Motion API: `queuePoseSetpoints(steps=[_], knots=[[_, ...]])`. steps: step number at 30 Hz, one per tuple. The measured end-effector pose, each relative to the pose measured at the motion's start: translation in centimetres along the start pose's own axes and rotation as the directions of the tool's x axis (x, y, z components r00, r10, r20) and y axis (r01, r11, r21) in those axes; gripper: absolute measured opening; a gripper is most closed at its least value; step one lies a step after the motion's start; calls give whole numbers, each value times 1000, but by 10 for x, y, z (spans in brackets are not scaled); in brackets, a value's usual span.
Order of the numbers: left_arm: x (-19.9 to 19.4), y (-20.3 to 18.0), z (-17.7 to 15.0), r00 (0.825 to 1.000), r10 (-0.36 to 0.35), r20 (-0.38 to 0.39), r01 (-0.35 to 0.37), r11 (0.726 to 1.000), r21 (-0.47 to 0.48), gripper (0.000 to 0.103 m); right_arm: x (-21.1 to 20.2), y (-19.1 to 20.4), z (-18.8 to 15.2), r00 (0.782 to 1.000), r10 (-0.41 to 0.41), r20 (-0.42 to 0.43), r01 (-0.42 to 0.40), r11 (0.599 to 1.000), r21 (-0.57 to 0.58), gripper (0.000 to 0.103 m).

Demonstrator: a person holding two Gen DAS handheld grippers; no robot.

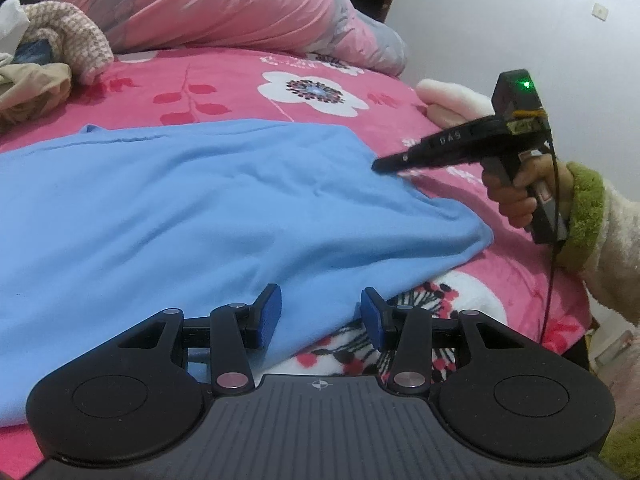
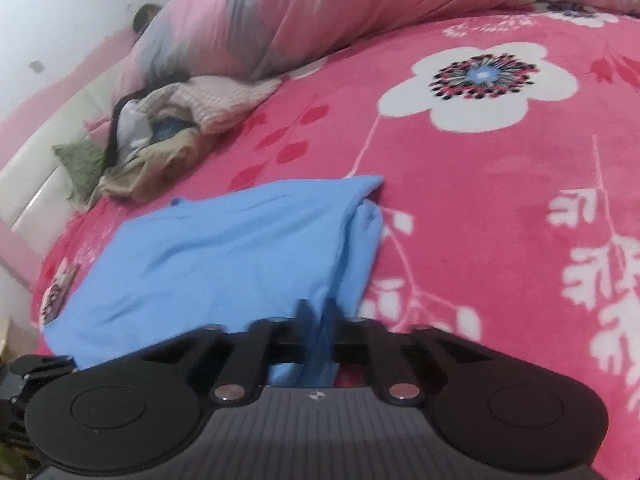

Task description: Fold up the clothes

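Observation:
A light blue garment [image 1: 180, 200] [image 2: 224, 248] lies spread on the pink flowered bed cover [image 1: 224, 92] [image 2: 500, 208]. My left gripper [image 1: 322, 314] hovers low over its near edge. The jaws stand partly apart, and the cloth lies under the gap with neither pad pressing on it. My right gripper [image 1: 378, 166] [image 2: 318, 320] is at the garment's right edge, held by a hand [image 1: 508, 192] in a green-cuffed fleece sleeve. Its blue pads are together with a strip of the blue cloth pinched between them, and a fold runs from the pads up the garment.
A heap of unfolded clothes [image 1: 52, 64] [image 2: 160, 136] lies at the far left of the bed. A bunched pink and grey quilt [image 1: 240, 4] [image 2: 360, 4] lies along the back. The bed's edge and a white wall [image 1: 520, 20] are to the right. A pale padded headboard [image 2: 44, 184] runs along the left.

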State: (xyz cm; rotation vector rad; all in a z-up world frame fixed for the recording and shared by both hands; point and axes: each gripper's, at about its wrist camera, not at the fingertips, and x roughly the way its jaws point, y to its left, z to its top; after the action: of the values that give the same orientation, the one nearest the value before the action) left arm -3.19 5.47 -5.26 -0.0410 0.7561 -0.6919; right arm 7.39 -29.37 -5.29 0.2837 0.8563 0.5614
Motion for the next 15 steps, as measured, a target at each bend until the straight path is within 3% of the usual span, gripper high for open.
queuePoseSetpoints(steps=[3, 8, 11, 13, 15], knots=[[-1, 1, -1, 1000, -14, -8, 14, 1000, 28, 44, -14, 0, 4, 996, 1, 93, -2, 1000, 5, 1], [-4, 3, -2, 999, -33, -14, 33, 999, 36, 45, 5, -18, -4, 995, -84, 55, 82, 996, 36, 2], [-7, 2, -3, 999, -30, -14, 30, 999, 34, 45, -9, -15, -4, 991, -108, 74, 104, 993, 54, 10], [-11, 1, -5, 999, -30, -13, 31, 999, 36, 45, -26, -2, -5, 980, -164, 114, 164, 986, 14, 11], [-13, 1, -7, 999, -31, -12, 32, 999, 37, 45, -46, 18, -13, 980, -140, 140, 148, 988, -52, 11]])
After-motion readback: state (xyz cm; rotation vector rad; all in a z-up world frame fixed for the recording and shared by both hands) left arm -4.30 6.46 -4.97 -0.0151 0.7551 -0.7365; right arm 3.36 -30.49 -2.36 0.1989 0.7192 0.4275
